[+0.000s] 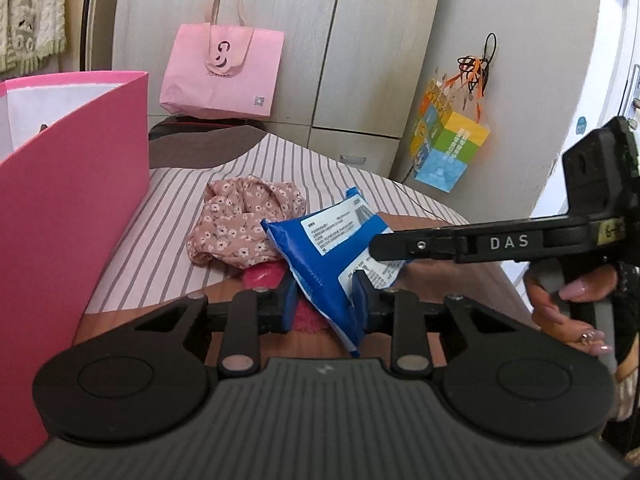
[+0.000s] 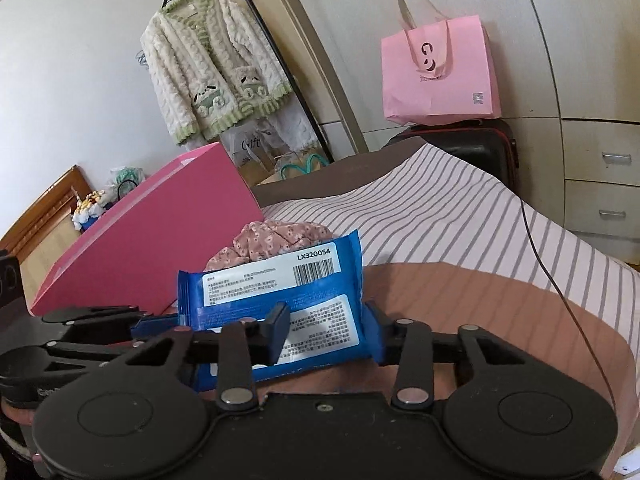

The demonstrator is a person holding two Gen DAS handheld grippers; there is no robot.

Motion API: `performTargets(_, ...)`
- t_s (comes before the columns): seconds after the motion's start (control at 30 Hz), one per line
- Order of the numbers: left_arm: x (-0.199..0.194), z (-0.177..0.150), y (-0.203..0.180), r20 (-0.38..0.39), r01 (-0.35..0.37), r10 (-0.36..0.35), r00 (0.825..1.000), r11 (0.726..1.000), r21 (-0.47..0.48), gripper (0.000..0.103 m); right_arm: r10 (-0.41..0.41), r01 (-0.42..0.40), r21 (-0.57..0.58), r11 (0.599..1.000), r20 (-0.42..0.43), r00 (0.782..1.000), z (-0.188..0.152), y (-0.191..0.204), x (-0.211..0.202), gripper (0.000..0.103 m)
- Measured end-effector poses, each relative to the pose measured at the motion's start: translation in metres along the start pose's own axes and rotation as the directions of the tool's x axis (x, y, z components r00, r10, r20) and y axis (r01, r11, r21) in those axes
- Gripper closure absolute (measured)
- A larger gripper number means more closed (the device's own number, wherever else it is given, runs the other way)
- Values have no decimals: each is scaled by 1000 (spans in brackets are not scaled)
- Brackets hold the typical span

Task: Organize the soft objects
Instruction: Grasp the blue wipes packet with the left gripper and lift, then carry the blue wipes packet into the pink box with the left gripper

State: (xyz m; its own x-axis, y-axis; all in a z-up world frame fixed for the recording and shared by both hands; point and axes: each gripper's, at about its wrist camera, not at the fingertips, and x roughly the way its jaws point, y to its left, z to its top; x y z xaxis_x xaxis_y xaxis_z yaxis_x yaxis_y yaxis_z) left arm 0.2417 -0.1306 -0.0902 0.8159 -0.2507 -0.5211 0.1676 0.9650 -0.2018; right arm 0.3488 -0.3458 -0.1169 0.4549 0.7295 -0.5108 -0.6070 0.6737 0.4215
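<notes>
step: both tongs on one item, a blue plastic wet-wipe pack with white printed labels [image 2: 276, 300]; pick-up stage, judged
left tongs: left tongs [image 1: 325, 300] clamped on the pack's lower corner edge, blue pads pressing the film from both sides
right tongs: right tongs [image 2: 328, 332] closed across the pack's lower half, pads touching both sides; a hand [image 1: 576, 300] works its handle
pack position: tilted up off the striped pink-and-white bed cover [image 2: 460, 216], just in front of the crumpled pink floral fabric bundle [image 1: 244, 220]; lifted clear or bottom edge resting, cannot tell
other soft item: fuzzy magenta thing [image 1: 262, 274] under the pack, beside the floral bundle, mostly hidden
likely target: open hot-pink paper bag [image 1: 76, 184], left of the floral bundle, mouth upward; a guess
next move needs: raise the pack with both grips level, carry it left over the bag rim, then release together; film is slippery and the left hold is only on a thin corner, could slip
left to do: floral bundle and magenta thing not yet put away
</notes>
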Motion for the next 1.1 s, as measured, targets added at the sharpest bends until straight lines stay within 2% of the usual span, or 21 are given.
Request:
performTargets(0.27, -9, 3, -3, -8, 43, -42, 999, 999, 7, 76, -55, 54, 81, 995, 2, 999, -3, 10, -12, 63)
performTargets(0.53, -26, 0, -2, 5, 81, -81, 997, 997, -15, 76, -157, 157, 21, 987, -16, 987, -7, 52, -32, 55)
performTargets(0.77, -43, 1, 10, -2, 130, -130, 991, 990, -59, 76, -169, 170, 39, 985, -31, 985, -18, 77, -44, 45)
performTargets(0.97, -62, -1, 17, -10, 171, -172, 985, 983, -73, 76, -157, 158, 80, 984, -20, 987, -28, 93, -57, 42)
performTargets(1.1, -74, -3, 21, -46, 192, -196, 980, 978, -81, 76, -164, 165, 67, 984, -12, 986, -34, 113, -63, 42)
